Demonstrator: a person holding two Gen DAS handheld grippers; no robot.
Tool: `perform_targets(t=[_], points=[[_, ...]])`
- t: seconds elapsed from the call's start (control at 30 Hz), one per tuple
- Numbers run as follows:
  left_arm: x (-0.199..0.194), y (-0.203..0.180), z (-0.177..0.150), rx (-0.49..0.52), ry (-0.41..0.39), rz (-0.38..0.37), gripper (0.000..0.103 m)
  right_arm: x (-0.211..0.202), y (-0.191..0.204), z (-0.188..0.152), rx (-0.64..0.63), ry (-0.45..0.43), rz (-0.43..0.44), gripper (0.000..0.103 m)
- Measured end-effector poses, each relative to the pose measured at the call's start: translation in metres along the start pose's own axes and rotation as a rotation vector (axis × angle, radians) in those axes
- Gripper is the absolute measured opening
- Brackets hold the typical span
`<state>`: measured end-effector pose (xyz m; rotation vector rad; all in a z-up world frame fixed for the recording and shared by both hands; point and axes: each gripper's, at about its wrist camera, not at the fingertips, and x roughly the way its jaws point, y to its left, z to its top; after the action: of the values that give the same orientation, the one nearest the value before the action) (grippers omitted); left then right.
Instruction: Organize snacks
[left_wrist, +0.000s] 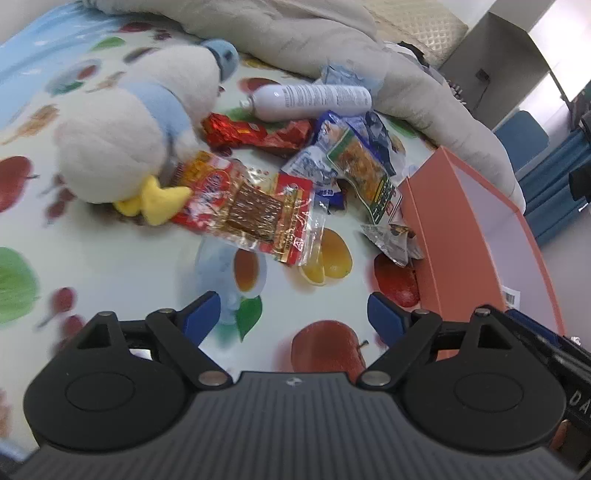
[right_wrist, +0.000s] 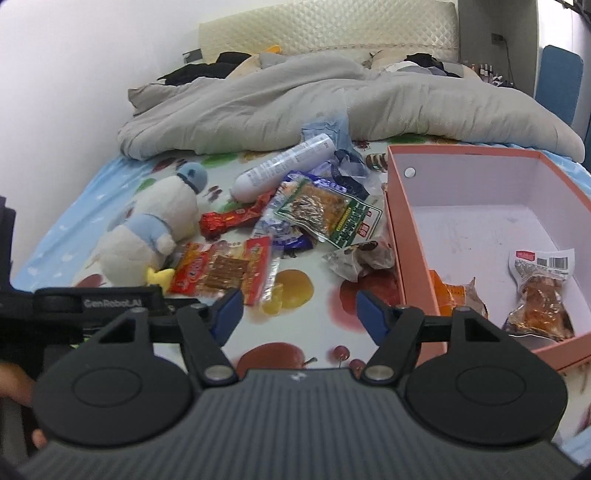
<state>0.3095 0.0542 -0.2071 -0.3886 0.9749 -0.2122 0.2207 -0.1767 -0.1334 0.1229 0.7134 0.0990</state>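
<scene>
Both grippers are held above a bed covered by a fruit-print sheet (right_wrist: 325, 317). The left gripper (left_wrist: 293, 315) is seen with jaws spread wide, nothing between them, only the sheet below. The right gripper (right_wrist: 299, 312) is seen with jaws parted, somewhat narrower, and nothing is gripped.

A pile of snack packets is scattered mid-sheet. A red-and-clear packet (right_wrist: 225, 271) with a brown slab inside is laid nearest the grippers, just beside the yellow foot of a white-and-blue plush toy (right_wrist: 147, 232). A red foil-wrapped snack (right_wrist: 232, 218) is laid behind it, touching the plush. A green-edged packet (right_wrist: 328, 212) is stacked over blue-and-white wrappers (right_wrist: 280, 230). A crumpled silver wrapper (right_wrist: 354, 260) is placed just beside the wall of the pink box (right_wrist: 402, 221). A white bottle (right_wrist: 284, 166) is laid on its side at the back of the pile, near a grey duvet (right_wrist: 295, 99).

The pink box is open, to the right of the pile. Two items are seen inside: a clear vacuum-packed brown snack (right_wrist: 539, 295) with a barcode label, and an orange packet (right_wrist: 458, 295) against the near left wall, partly hidden by the right gripper.
</scene>
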Motion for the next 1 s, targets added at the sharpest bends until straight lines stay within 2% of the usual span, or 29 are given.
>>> perform_targets(t=[0.1,0.2,0.3,0.43,0.6,0.7,0.9,1.0], points=[[0.029,0.008,-0.007,-0.025,0.004,-0.035,0.076,0.021,-0.002,-0.006,0.026,-0.027,-0.004,0.052],[0.048,0.019,-0.01,-0.082,-0.012,-0.092,0.071,0.034,-0.001,-0.008,0.035,-0.07,-0.004,0.051],[0.059,0.026,-0.01,-0.141,-0.02,-0.115,0.066,0.047,-0.002,-0.008,0.073,-0.066,-0.013,0.051],[0.075,0.044,-0.009,-0.303,-0.014,-0.179,0.059,0.067,-0.007,-0.01,0.11,-0.045,-0.023,0.051],[0.097,0.058,-0.01,-0.513,-0.001,-0.302,0.051,0.098,-0.017,-0.019,0.119,0.013,-0.057,0.05],[0.106,0.059,-0.009,-0.602,-0.01,-0.31,0.05,0.112,-0.021,-0.02,0.122,0.028,-0.048,0.05],[0.123,0.06,-0.011,-0.847,0.012,-0.338,0.045,0.127,-0.028,-0.01,0.155,0.016,-0.083,0.05],[0.13,0.057,-0.011,-0.918,0.016,-0.338,0.041,0.134,-0.037,-0.008,0.214,0.04,-0.07,0.05]])
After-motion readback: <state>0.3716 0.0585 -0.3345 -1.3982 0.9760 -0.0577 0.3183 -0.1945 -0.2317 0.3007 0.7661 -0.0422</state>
